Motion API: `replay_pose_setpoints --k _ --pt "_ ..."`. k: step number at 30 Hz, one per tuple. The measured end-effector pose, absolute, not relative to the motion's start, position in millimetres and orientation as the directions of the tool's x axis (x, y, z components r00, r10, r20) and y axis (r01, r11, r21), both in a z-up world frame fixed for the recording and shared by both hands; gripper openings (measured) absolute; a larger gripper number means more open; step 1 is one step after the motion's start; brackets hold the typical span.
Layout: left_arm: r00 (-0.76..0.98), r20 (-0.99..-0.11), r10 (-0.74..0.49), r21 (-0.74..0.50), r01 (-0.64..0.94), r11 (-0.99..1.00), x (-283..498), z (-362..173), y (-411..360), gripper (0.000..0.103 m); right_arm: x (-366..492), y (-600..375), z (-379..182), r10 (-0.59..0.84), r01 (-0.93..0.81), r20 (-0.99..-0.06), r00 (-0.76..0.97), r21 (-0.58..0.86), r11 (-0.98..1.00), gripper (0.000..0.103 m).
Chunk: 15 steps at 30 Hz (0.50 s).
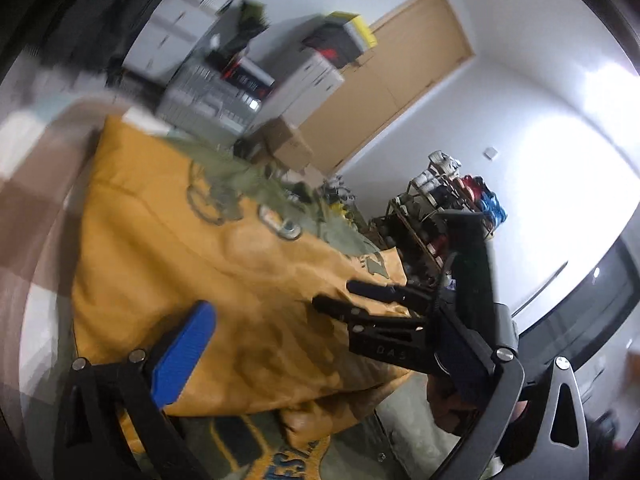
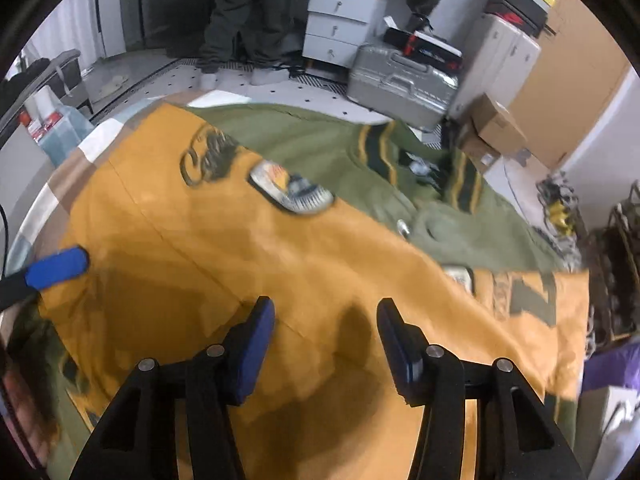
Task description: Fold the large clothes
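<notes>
Blue-padded fingers of the right claw hang closest, pointing down over the mustard-yellow sleeve of a jacket. They stand partly apart, and only a shadowed stretch of yellow cloth lies below the gap. No pad presses the fabric, so nothing is gripped.

Beyond those tips the sleeve runs across the olive-green body of the jacket. An oval patch and dark script lettering sit farther ahead and a little left. Ahead and to the right lies the striped green-and-yellow collar. Off to the right of the tips, the sleeve ends in a large dark letter.

From the left side, one blue pad of the left claw rests low over the same yellow cloth. Its jaws are spread as wide as they go, with nothing in them. The right claw shows here too, just ahead and right of that pad, its black fingers reaching over the sleeve's edge.

Past the jacket stand a silver suitcase, a white drawer unit, cardboard boxes and a person's dark trouser legs.
</notes>
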<state>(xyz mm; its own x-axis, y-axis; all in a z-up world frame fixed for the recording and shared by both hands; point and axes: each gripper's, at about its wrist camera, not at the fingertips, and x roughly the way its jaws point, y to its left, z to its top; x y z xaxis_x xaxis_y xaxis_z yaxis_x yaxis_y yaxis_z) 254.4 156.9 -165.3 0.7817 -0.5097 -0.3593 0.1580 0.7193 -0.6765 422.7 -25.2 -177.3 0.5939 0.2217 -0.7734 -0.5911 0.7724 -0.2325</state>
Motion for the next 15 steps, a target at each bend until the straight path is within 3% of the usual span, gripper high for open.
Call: replay_pose_setpoints --k 3,6,9,11,15 --pt "0.810 -0.224 -0.543 -0.699 0.255 0.668 240.6 -152.2 162.5 0.102 434.4 -43.4 -176.0 0.204 -0.543 -0.790 0.578 -0.185 0.819 0.066" --pt "0.855 -0.139 -0.499 -0.680 0.284 0.676 228.3 -141.6 175.1 0.102 450.9 -73.4 -163.9 0.278 -0.464 -0.785 0.554 -0.014 0.886 0.066" --pt "0.898 -0.293 -0.328 -0.601 0.094 0.794 238.0 -151.2 180.3 0.102 455.0 -103.3 -151.4 0.390 -0.429 -0.746 0.540 0.155 0.890 0.066" --pt "0.859 -0.391 -0.331 -0.606 0.031 0.795 257.7 -167.9 181.4 0.102 449.8 -113.0 -147.1 0.413 -0.439 -0.731 0.544 0.172 0.882 0.067" --pt "0.760 -0.574 -0.304 -0.551 -0.085 0.830 283.1 -197.5 175.2 0.102 453.2 -102.8 -176.6 0.242 -0.436 -0.819 0.521 -0.012 0.900 0.068"
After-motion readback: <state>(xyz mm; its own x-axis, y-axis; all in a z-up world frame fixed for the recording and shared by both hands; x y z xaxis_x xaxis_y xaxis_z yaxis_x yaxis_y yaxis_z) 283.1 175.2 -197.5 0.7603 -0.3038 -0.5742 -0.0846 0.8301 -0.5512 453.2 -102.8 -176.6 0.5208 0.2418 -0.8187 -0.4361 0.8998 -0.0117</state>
